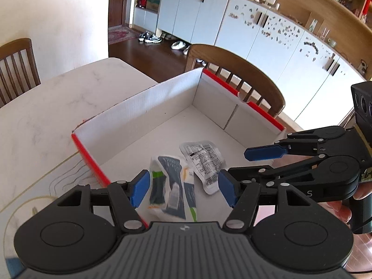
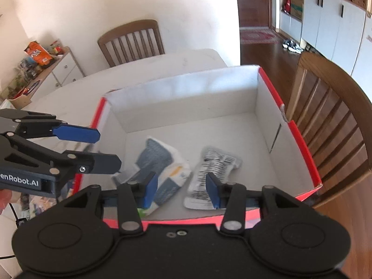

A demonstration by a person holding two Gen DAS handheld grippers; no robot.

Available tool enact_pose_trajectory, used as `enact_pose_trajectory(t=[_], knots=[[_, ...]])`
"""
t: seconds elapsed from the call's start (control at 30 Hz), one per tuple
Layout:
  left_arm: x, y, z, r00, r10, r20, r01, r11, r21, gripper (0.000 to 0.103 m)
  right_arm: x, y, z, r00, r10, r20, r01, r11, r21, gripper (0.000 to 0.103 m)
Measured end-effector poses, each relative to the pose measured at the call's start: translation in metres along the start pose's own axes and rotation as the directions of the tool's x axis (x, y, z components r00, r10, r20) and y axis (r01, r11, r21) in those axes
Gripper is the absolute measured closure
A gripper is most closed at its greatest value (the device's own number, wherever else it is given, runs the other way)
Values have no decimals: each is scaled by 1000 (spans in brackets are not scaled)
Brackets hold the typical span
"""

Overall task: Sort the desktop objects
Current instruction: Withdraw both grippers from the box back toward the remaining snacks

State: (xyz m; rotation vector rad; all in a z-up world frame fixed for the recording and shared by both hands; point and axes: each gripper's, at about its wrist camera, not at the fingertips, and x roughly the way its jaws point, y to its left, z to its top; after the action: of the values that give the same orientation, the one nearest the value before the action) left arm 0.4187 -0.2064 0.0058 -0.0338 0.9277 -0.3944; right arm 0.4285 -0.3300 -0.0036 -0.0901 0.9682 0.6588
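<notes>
Lying below both open hand-held grippers (image 1: 183, 188): 2 packets (image 1: 171, 193).

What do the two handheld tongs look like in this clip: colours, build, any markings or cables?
Both tongs are matte black plastic with scissor-style linkages, silver pivot pins, round discs on the body and flat blue pads at the fingertips. The left tongs have a grey ribbed plate; seen from the right wrist, their side reads "enRobot.AI", with a thin black cable trailing below. The right tongs show an "S" on the side in the left wrist view.

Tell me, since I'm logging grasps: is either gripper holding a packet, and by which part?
Neither. The left gripper and right gripper are open and empty; both packets lie loose in the red box.
</notes>
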Motion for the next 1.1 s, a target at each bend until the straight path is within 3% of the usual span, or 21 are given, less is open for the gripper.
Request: enact_pose_trajectory(t=[0.13, 0.23, 0.77, 1.1], knots=[[-19, 0, -14, 1000, -13, 28, 13, 1000, 5, 39, -13, 17, -6, 999, -10, 30, 10, 1000, -16, 54], [-31, 1, -25, 999, -15, 44, 15, 1000, 11, 39, -19, 31, -12, 999, -18, 49, 19, 1000, -21, 44], [-100, 31, -86, 991, -24, 132, 26, 999, -20, 33, -45, 98, -51, 990, -35, 140, 34, 999, 14, 22], [-135, 55, -127, 987, -12, 159, 20, 999, -49, 29, -41, 152, -73, 989, -39, 144, 41, 999, -8, 22]])
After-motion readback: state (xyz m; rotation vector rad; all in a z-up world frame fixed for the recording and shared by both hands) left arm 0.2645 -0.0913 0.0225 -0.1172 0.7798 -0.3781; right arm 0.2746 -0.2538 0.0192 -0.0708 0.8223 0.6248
